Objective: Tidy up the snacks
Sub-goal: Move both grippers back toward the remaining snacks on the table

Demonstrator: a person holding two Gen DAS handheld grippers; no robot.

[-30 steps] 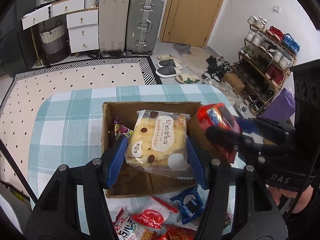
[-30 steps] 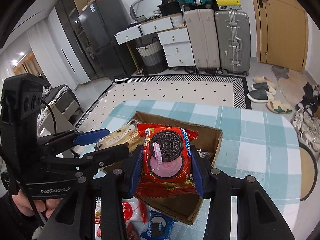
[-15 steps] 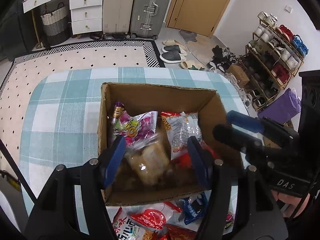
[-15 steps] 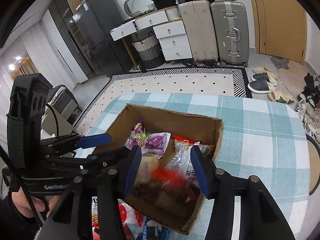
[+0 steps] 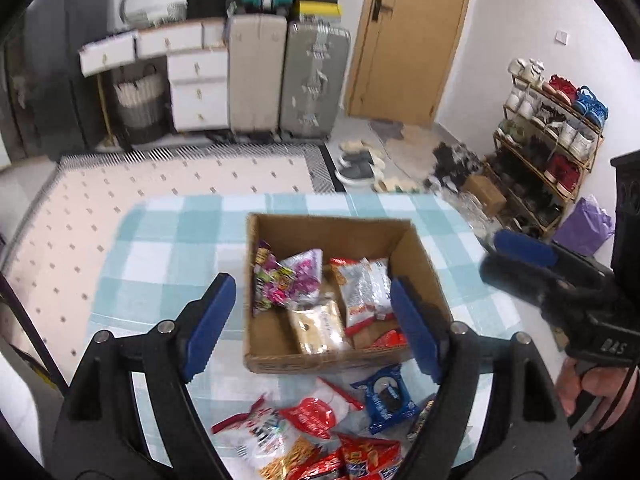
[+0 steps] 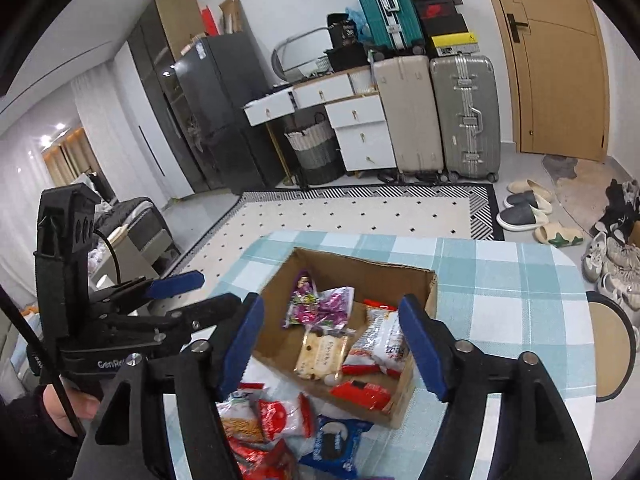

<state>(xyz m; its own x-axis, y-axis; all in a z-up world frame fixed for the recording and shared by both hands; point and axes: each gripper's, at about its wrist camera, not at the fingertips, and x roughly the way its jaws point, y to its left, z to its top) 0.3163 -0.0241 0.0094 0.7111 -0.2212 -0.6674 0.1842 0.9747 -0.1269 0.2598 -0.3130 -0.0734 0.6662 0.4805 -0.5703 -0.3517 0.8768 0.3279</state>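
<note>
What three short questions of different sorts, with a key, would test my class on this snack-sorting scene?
1. True or false: both grippers are empty.
2. Which packet lies outside the cardboard box? A) purple sweets packet B) blue cookie packet C) pale cake packet
3. Fill in: the box stands on a checked ____.

Key
1. True: the left gripper and right gripper have just been opening, nothing between their jaws.
2. B: the blue cookie packet lies on the tablecloth; the purple sweets packet and pale cake packet are inside.
3. tablecloth
</note>
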